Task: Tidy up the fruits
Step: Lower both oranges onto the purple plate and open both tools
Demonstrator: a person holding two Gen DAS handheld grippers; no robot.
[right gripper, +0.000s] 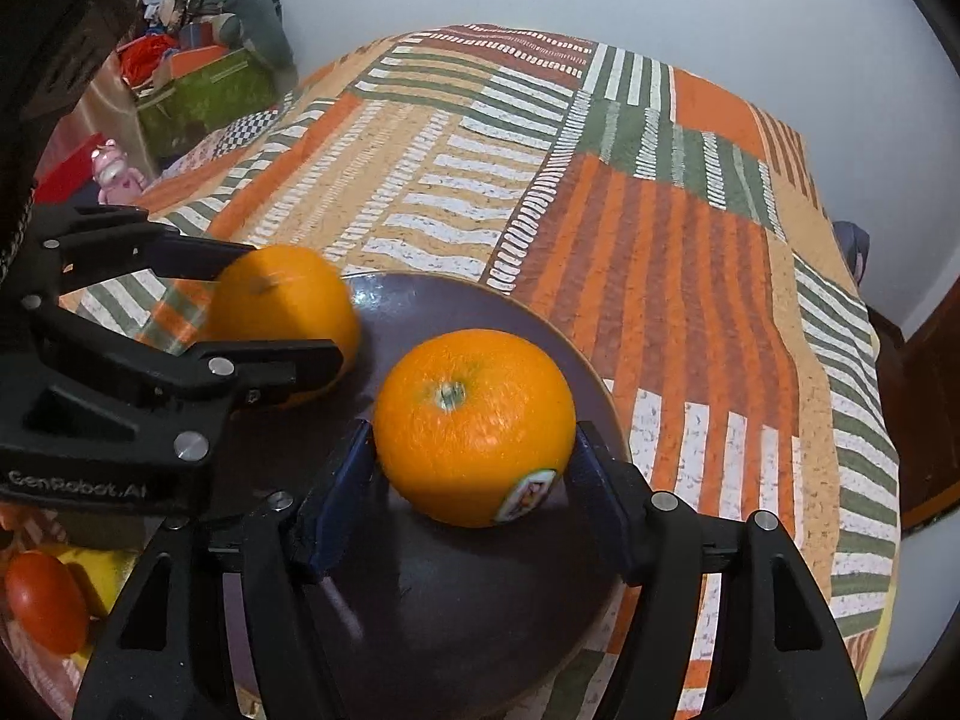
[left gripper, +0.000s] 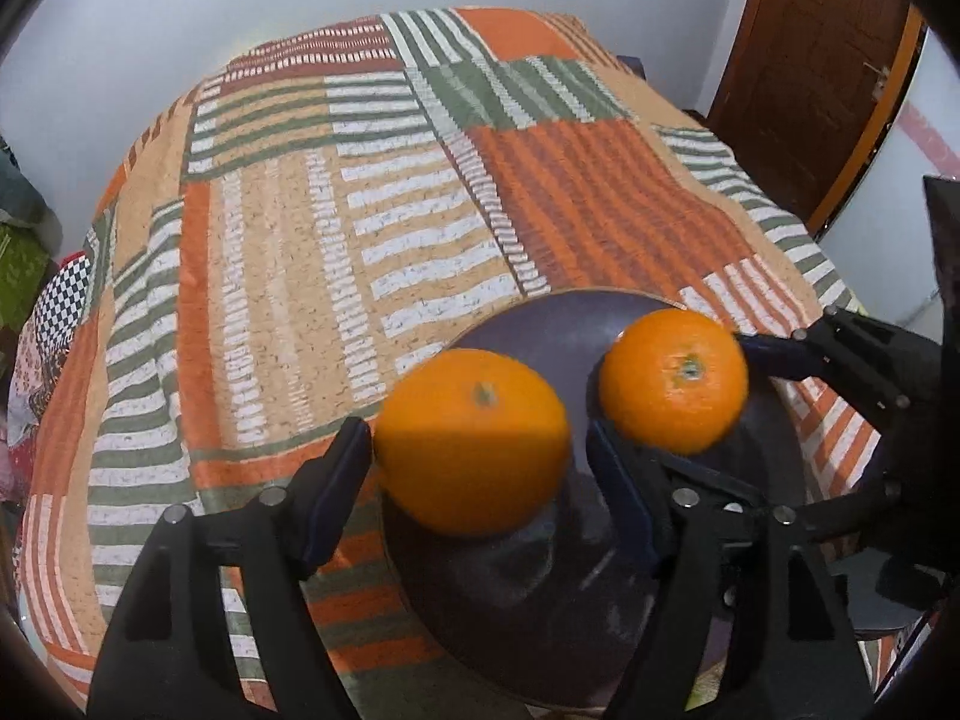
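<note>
While both oranges hang over the dark plate point(left gripper: 540, 324), each is clamped between a pair of tongs. The left gripper point(left gripper: 474, 450) has its pads pressed on the plain orange point(left gripper: 471, 441), above the plate's left rim. The right gripper point(right gripper: 474, 450) is clamped on the stickered orange point(right gripper: 474, 426), nearer the plate's middle. In the left view the right gripper point(left gripper: 672, 396) comes in from the side, holding its orange point(left gripper: 672, 381).

Whether either fruit touches the plate I cannot tell; from the shadows beneath, I'd judge both hover just above it. So I would call the task roughly midway: two oranges are at the plate but not released. At least two pieces remain off to the side in the right view, a red fruit point(right gripper: 45, 600) on the cloth point(right gripper: 660, 240) and something yellow point(right gripper: 99, 576) beside it, mostly hidden behind the left gripper point(right gripper: 288, 324). I expect those go next.

As for writing, "GenRobot.AI" is moulded in the left gripper's black body. The sticker point(right gripper: 528, 495) on the right-hand orange shows a red and white mark, too blurred to read.
</note>
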